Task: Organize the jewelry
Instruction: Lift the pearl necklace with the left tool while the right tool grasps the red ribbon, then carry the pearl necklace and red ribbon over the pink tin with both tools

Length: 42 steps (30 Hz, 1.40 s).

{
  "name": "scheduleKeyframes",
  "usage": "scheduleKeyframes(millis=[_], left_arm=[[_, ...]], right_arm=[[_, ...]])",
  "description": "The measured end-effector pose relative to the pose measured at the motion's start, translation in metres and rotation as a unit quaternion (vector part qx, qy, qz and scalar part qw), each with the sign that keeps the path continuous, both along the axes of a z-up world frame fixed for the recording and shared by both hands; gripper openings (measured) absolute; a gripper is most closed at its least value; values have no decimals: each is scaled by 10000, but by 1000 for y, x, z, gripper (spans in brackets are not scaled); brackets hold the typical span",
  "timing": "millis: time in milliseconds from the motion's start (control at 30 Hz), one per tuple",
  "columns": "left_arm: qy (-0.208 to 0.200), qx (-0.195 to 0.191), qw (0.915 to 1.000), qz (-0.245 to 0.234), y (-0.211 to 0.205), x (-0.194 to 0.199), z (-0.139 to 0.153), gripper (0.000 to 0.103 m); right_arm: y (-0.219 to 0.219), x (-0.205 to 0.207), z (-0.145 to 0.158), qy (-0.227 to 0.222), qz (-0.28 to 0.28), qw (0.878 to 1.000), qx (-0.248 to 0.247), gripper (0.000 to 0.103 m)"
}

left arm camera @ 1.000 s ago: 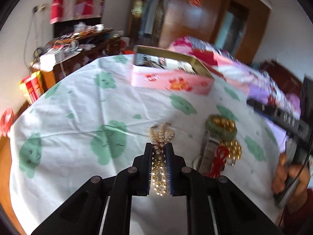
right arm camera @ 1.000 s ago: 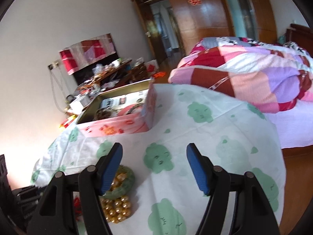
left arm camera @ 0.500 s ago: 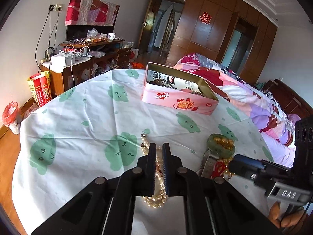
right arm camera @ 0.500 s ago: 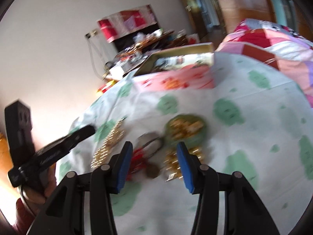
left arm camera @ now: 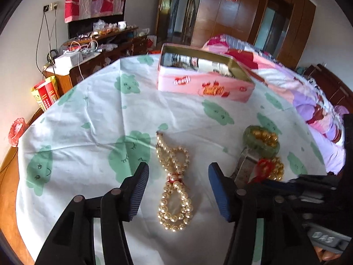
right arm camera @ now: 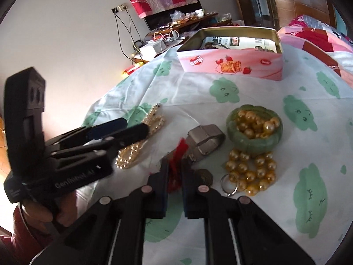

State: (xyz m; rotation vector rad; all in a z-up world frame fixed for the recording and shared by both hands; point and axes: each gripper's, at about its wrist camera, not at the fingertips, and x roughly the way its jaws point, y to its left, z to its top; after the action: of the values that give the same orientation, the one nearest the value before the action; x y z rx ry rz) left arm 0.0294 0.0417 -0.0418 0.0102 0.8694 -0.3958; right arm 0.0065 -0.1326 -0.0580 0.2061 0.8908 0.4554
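A pearl necklace [left arm camera: 174,185] lies twisted in a figure eight on the cloud-print cloth. My left gripper [left arm camera: 177,167] straddles it with jaws opening, and neither pad touches the pearls. In the right wrist view, my right gripper [right arm camera: 175,165] is shut on a red tassel [right arm camera: 176,154] beside a silver mesh watch band [right arm camera: 205,139]. A green bangle [right arm camera: 253,141] holds gold beads, and a gold bead bracelet [right arm camera: 251,172] with a key ring lies in front of it. The left gripper [right arm camera: 134,125] shows there too, above the necklace [right arm camera: 130,154].
An open pink tin [left arm camera: 205,84] with packets inside stands at the far side of the table [left arm camera: 88,114]. A bed with a patchwork quilt [left arm camera: 286,75] is on the right, and a cluttered sideboard [left arm camera: 92,53] stands by the left wall. A hand [right arm camera: 42,212] holds the left gripper.
The left gripper's jaws have parted and released the pearl necklace onto the cloth. The right gripper has swung left over the jewelry pile and closed on the red tassel.
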Motion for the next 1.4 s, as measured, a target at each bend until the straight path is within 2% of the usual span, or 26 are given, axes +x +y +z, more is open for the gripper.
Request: scheduleKeyframes(millis=[67,167,200,233,267,300,467,567,667,833,1067,1233,1400], left_arm=[[194,87,9998,48,-1,4,-6,57],[199,70,9998,47,-1,4,-5,57],[191,100,9998,42,-2,3,-5,52],[165,173,9997,38,-3,3,-5,29],[156,261,9995,6,-5,3,-5,16],[151,282,9995,-7,-5,3,-6,13],[175,74,9997,-162,-2,2,-5,13],[147,-117,9998,-90,3,2,-3,13],[-48,-345,9994,-30,9,-3,3,13],[-348,-502,9981,50,14,-9,12,12],[-788,-965,9922,100,19,-11,37,12],[-1039,-970,9898,53,11,-7,52,12],[-1162,-1077,9874,15,3,4,60,12]], right_arm=[[-3,-5,4,-112,1,9999,77,11],[-14,-12,14,-286,-99,9993,206,11],[-19,-13,17,-322,-159,9990,276,11],[-25,-14,21,-352,-219,9984,385,11],[-30,-14,23,-374,-259,9979,471,11],[-34,-14,26,-408,-310,9972,546,11],[-53,-10,40,-636,-631,9932,740,11],[-66,-8,43,-643,-739,9902,997,11],[-75,-6,45,-651,-817,9874,1191,11],[-79,-4,49,-711,-938,9861,1174,11],[-89,0,55,-794,-980,9837,1284,11],[-101,10,64,-875,-994,9791,1545,11],[-103,23,73,-1009,-1057,9780,1492,11]])
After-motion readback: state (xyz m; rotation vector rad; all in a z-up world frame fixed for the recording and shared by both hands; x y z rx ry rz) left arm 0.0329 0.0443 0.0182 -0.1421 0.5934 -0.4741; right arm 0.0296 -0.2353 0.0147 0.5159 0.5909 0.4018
